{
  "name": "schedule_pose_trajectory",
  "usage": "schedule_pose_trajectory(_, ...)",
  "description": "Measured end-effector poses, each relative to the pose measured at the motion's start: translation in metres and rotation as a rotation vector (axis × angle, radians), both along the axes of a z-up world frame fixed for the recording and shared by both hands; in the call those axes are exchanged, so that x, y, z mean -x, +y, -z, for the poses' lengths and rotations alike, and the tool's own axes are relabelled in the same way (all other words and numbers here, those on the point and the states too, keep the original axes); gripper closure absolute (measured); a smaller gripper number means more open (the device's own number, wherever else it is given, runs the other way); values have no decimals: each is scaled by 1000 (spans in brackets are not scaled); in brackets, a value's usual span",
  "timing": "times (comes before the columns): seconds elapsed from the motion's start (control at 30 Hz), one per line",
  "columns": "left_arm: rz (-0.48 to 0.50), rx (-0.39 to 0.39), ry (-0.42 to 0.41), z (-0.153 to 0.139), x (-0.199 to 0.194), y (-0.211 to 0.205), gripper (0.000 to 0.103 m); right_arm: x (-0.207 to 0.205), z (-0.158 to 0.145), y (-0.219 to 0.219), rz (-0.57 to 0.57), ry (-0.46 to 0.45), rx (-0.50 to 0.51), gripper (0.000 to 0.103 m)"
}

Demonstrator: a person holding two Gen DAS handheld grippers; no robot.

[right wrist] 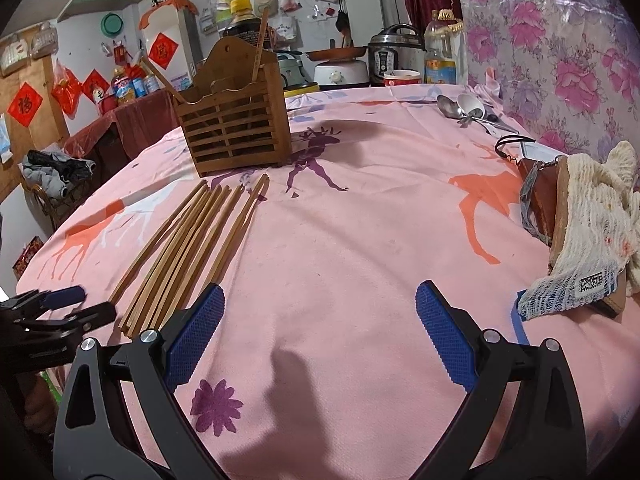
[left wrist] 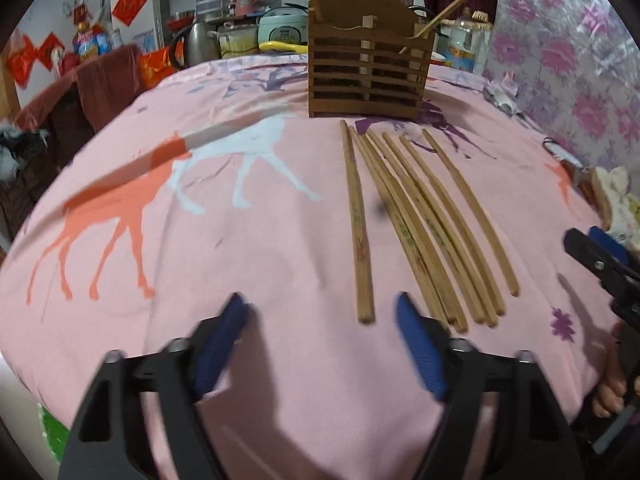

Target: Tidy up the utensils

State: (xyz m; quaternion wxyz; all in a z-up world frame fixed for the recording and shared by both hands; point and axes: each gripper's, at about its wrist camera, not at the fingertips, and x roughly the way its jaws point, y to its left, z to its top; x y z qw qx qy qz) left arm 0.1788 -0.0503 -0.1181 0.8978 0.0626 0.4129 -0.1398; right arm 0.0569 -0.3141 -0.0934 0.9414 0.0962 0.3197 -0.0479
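Seven or so bamboo chopsticks (left wrist: 404, 216) lie side by side on the pink-clothed counter (left wrist: 240, 240), just in front of the slatted wooden holder (left wrist: 370, 68), which already has a couple standing in it; you look partway through the sorting. Your left tool (left wrist: 320, 344) hangs wide open and empty just short of their near ends; your right tool (right wrist: 320, 336) is equally spread, holding nothing; the next move calls for closing on one stick.

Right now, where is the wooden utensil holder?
The wooden utensil holder stands upright on the pink tablecloth, just beyond the far ends of the loose chopsticks, centre-top in the left wrist view.
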Motion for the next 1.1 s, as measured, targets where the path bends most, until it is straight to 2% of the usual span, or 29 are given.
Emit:
schedule_pose_trajectory(0.03, -2, -2, -4, 0, -3, -1, 51, 0, 0, 0, -2, -1, 1, 10)
schedule_pose_trajectory(0.1, -21, 5, 0, -2, -12, 1, 81, 0, 1, 1, -5, -3, 7, 10)
schedule_pose_trajectory(0.17, -42, 23, 9, -3, -18, 8, 93, 0, 1, 2, -9, -5, 11, 10)
schedule_pose_trajectory(0.4, -141, 62, 8, -2, -16, 41, 92, 2, 0, 6, -26, -20, 36, 10)
schedule_pose_trajectory(0.47, -151, 78, 5, -2, -16, 45, 92, 2, -1, 15, -64, -21, 58, 11)
schedule_pose_trajectory(0.57, -151, 89, -1, -2, -15, 45, 91, 2, 1, 32, -138, -3, 74, 21)
schedule_pose_trajectory(0.7, -144, 97, -16, -1, -12, 43, 85, -2, 6, 53, -218, 35, 78, 35)
schedule_pose_trajectory(0.83, -127, 91, -32, 0, -10, 39, 77, -4, 7, 68, -253, 52, 102, 45)
schedule_pose_trajectory(0.97, -111, 85, -45, 1, -7, 35, 69, -9, 13, 73, -264, 88, 98, 60)
schedule_pose_trajectory(1.1, -99, 85, -51, 2, -6, 34, 63, -11, 16, 73, -259, 102, 99, 62)
